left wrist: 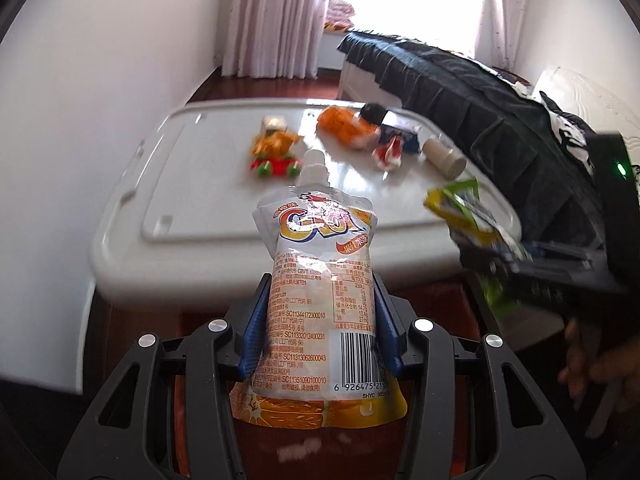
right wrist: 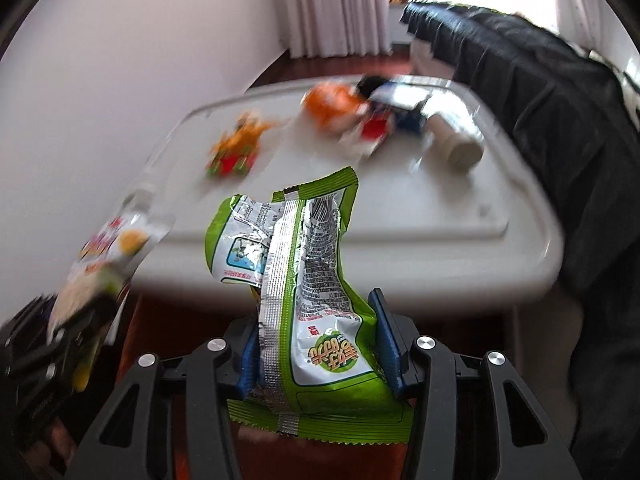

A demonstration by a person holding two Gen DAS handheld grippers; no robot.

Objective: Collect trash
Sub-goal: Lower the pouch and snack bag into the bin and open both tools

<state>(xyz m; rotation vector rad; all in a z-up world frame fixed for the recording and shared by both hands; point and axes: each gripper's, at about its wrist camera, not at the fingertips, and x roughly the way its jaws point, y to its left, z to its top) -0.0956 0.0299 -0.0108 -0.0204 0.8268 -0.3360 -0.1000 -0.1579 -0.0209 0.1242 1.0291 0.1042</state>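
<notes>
My left gripper (left wrist: pixel 320 308) is shut on a white and orange drink pouch (left wrist: pixel 320 272) with a spout, held upright in front of the white table (left wrist: pixel 200 208). My right gripper (right wrist: pixel 316 320) is shut on a green and white snack wrapper (right wrist: pixel 304 272), also held off the table's near edge. Each gripper shows blurred in the other's view: the right one with the wrapper (left wrist: pixel 460 208), the left one with the pouch (right wrist: pixel 108 256). On the table lie an orange wrapper (left wrist: pixel 344 124), an orange and red wrapper (left wrist: pixel 274 152), a red, white and blue wrapper (left wrist: pixel 394 144) and a small white bottle (left wrist: pixel 444 156) on its side.
A bed with a dark cover (left wrist: pixel 480 104) runs along the table's right side. A white wall (left wrist: pixel 80 100) is on the left. Curtains (left wrist: pixel 272 16) and a bright window are at the back. The floor is dark red wood (left wrist: pixel 256 88).
</notes>
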